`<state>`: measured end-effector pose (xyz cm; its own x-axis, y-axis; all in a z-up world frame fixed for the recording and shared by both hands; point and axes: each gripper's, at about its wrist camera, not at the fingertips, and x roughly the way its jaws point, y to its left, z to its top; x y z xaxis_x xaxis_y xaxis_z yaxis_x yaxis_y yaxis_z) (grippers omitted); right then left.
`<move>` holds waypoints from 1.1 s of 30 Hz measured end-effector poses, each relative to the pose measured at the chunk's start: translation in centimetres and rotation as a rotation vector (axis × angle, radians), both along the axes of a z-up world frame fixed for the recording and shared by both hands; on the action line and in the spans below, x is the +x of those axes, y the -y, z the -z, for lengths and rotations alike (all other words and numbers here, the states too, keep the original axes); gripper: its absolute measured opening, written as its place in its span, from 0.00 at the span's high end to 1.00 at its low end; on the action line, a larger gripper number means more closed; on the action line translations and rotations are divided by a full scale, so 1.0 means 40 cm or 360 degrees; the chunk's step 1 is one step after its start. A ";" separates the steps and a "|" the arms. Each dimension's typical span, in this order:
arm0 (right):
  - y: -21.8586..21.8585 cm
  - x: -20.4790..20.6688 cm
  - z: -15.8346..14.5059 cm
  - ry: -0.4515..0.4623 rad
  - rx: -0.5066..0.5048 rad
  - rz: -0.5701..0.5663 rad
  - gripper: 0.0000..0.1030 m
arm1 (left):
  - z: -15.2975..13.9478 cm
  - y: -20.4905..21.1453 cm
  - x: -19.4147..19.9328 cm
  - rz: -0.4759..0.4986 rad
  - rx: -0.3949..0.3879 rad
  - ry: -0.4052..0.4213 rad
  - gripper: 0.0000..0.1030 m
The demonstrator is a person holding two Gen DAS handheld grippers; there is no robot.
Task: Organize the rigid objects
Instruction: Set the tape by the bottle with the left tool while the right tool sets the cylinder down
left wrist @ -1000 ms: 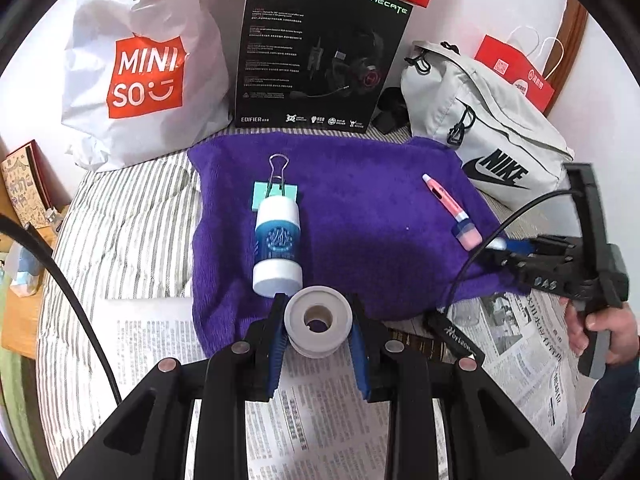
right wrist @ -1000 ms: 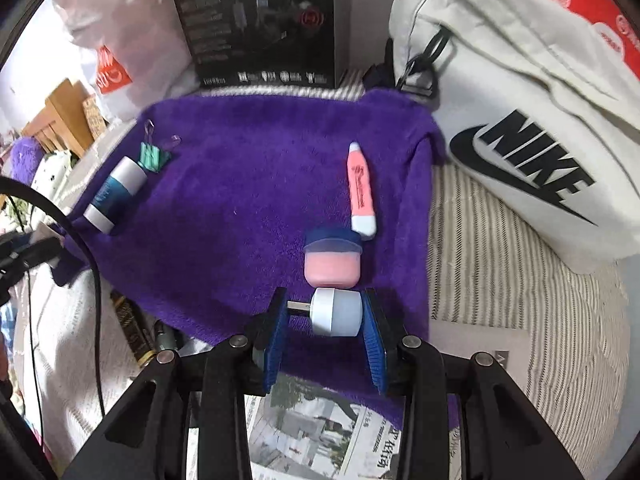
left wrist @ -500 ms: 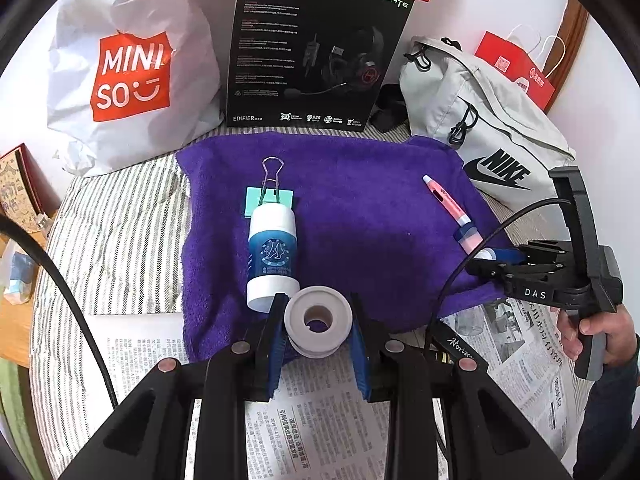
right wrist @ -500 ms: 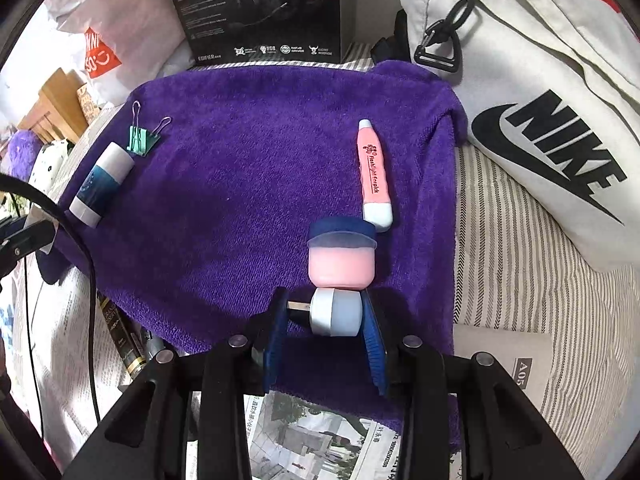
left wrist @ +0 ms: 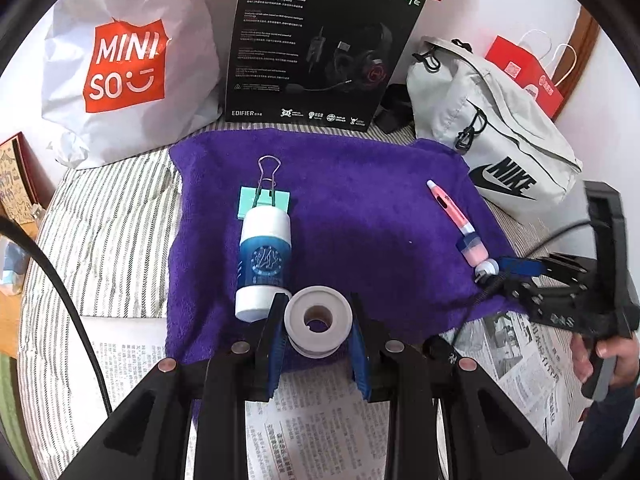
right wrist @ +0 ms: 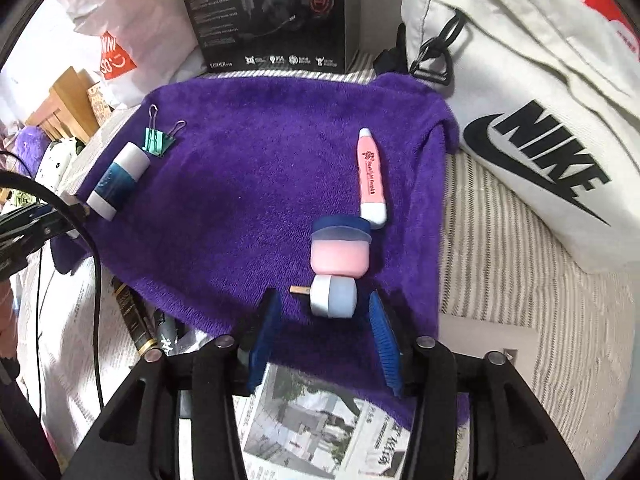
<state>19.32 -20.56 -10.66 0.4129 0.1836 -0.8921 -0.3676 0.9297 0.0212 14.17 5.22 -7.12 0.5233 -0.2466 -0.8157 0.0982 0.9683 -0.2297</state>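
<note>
The left tool (left wrist: 318, 334) holds a white tape roll (left wrist: 319, 321) between its blue pads, just above the near edge of the purple towel (left wrist: 360, 208) that lies on the striped bed (left wrist: 108, 232). The roll is touching, or almost touching, the bottom of the blue-and-white tube (left wrist: 264, 258), which lies in a line with the green binder clip (left wrist: 264, 202) near the towel's left edge.

The right tool (right wrist: 324, 320) has just been opening its jaws; they now stand half wide, and the small white-and-blue cap piece (right wrist: 334, 296) rests free between them on the towel, no pad pressing on it. It sits against the pink jar (right wrist: 340, 250), which touches the pink pen (right wrist: 372, 178) — a second line near the towel's right edge.

The risks seem small but real. The cap piece is round and lies on its side, so when the right tool withdraws, a pad could brush it and make it roll out of line. On the left, if the roll is released on its edge, it may roll toward the newspaper (left wrist: 320, 432) or push the tube crooked.
</note>
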 end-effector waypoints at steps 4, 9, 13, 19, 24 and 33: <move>0.014 -0.020 -0.025 0.0054 0.0017 -0.0005 0.46 | 0.003 0.016 0.026 0.0020 0.0012 -0.0014 0.74; 0.034 -0.036 -0.038 0.0070 0.0056 0.0014 0.46 | 0.013 0.039 0.071 0.0014 0.0018 -0.0018 0.74; 0.052 -0.049 -0.042 0.0067 0.0065 0.0032 0.46 | 0.026 0.055 0.110 0.0028 0.0043 -0.0023 0.74; 0.075 -0.059 -0.039 0.0058 0.0100 0.0078 0.46 | 0.055 0.062 0.160 0.0027 0.0039 -0.0029 0.74; 0.082 -0.058 -0.036 0.0051 0.0124 0.0097 0.46 | 0.084 0.073 0.195 0.0031 0.0057 -0.0063 0.74; 0.114 -0.064 -0.027 0.0026 0.0224 0.0167 0.46 | 0.093 0.104 0.230 0.0040 0.0195 -0.0070 0.74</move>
<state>16.78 -25.11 -9.57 0.4505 0.2615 -0.8536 -0.2699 0.9513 0.1490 23.39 1.04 -10.83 0.4815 -0.1559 -0.8625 0.1150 0.9868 -0.1142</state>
